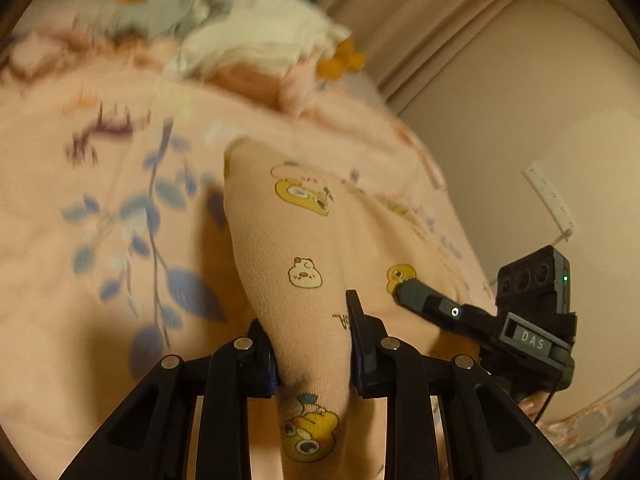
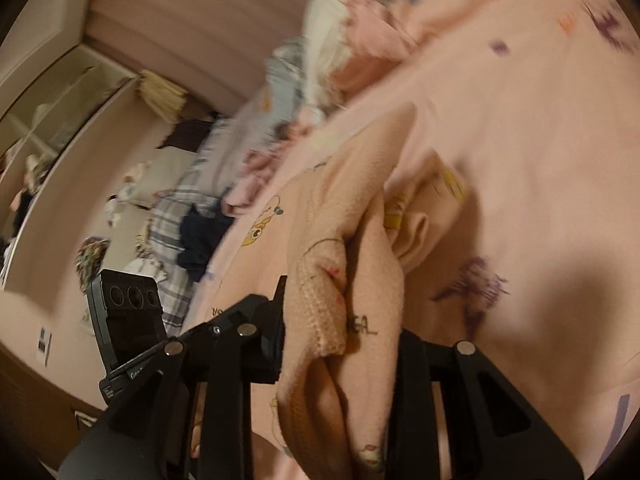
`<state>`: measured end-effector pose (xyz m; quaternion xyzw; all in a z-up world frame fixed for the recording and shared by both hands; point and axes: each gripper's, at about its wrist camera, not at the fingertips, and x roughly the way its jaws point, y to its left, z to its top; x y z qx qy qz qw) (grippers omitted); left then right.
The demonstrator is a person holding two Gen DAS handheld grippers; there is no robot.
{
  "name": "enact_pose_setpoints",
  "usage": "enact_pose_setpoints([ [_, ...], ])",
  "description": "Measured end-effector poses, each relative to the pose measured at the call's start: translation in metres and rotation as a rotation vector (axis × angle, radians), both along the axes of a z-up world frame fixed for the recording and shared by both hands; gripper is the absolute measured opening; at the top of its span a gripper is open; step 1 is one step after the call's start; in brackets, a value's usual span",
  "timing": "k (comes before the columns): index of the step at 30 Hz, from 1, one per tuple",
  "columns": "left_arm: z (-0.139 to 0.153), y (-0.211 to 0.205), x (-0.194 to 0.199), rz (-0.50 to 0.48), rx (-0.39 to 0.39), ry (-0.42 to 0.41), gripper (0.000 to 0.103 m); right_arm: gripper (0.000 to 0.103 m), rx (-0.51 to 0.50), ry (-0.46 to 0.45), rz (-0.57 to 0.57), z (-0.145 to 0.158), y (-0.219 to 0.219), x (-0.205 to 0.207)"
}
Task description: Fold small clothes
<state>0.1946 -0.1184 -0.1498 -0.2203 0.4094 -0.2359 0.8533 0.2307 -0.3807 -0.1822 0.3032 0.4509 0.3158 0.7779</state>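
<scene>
Both tools are clamped on the peach cartoon-print garment (image 1: 304,248), the left tool (image 1: 314,344) and the right tool (image 2: 340,340) each pinching an edge, lifting it off the pink bed (image 1: 80,200); next, I'd guess, carry that edge across to fold.

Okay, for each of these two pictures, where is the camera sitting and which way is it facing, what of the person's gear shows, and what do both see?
Left wrist: sits on the left gripper, looking forward and down over the peach cartoon-print garment clamped in its jaws, onto the pink floral bedspread; the right gripper shows at right.
Right wrist: sits on the right gripper, facing across the bed; its jaws pinch the garment's bunched edge. The left gripper's body shows at left.
Shared: the garment, the bedspread, the clothes pile.
</scene>
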Motion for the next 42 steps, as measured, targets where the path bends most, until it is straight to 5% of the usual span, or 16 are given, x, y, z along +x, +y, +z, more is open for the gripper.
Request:
enact_pose_setpoints([
  [10, 0.043, 0.012, -0.033, 0.047, 0.081, -0.171, 0.025, 0.027, -0.009, -0.163, 0.062, 0.038, 0.021, -0.011],
  [42, 0.05, 0.068, -0.046, 0.178, 0.177, -0.18, 0.025, 0.027, -0.113, -0.227, 0.162, 0.046, 0.098, -0.008],
])
